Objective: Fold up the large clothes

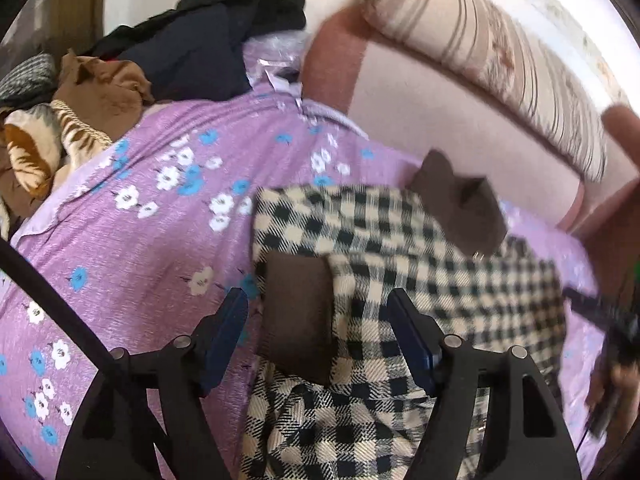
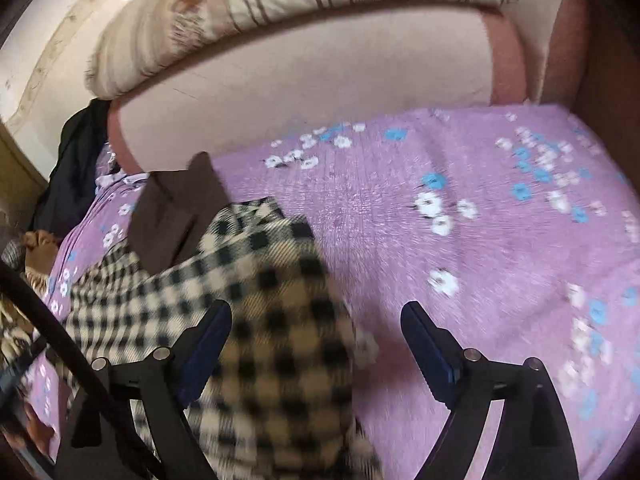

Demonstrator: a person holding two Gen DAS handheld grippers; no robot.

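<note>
A black-and-cream checked garment with brown trim lies partly folded on the purple floral sheet. My left gripper stands open over its near end. A brown cuff and checked cloth lie between the blue pads without being pinched. A second brown piece rests at the garment's far corner. In the right wrist view the checked garment is blurred, with its brown piece behind it. My right gripper is open, its left finger over the cloth and its right finger over bare sheet.
A heap of dark clothes, a tan garment and a striped cloth crowd the sheet's far left. A pink sofa back with a striped pillow borders the far side. A person's hand shows at the right edge.
</note>
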